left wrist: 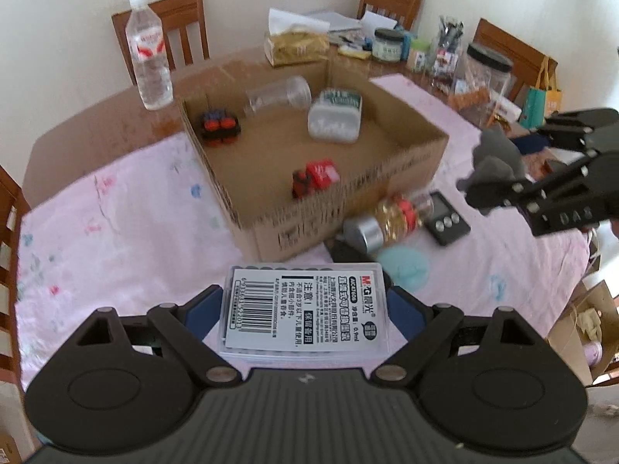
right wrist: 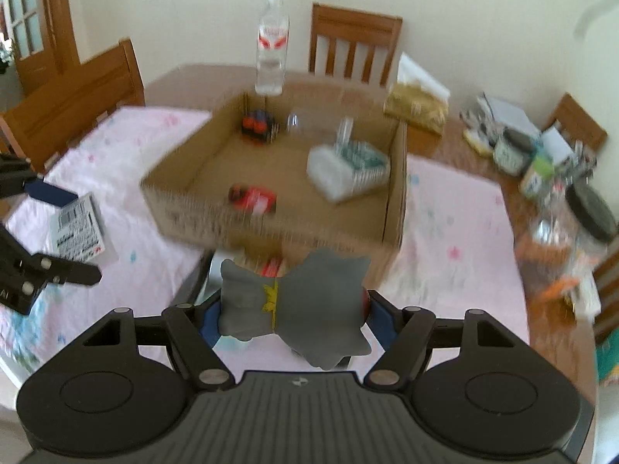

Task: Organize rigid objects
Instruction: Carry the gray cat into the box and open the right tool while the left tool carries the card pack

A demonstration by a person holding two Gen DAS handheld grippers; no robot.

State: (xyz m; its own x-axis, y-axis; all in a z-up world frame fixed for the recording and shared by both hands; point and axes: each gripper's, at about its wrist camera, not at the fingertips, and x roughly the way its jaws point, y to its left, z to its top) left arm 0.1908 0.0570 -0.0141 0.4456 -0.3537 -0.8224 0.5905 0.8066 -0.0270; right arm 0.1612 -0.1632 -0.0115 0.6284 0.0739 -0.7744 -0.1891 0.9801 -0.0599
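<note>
Cardboard box point(left wrist: 309, 178) sits mid-counter on the pink cloth, already holding two toy cars, a clear jar and a white tub. We hold the left tool point(left wrist: 305, 309) closed on a labelled plastic case point(left wrist: 303, 309), near the box's front wall. We hold the right tool point(right wrist: 290, 309) closed on a grey plush-looking figure point(right wrist: 294, 305), just short of the same wall. A bottle point(left wrist: 390, 220) and timer point(left wrist: 445, 218) lie against the box. Risk, in our judgement: both tools converging may collide, or clip the wall and shift the box.
</note>
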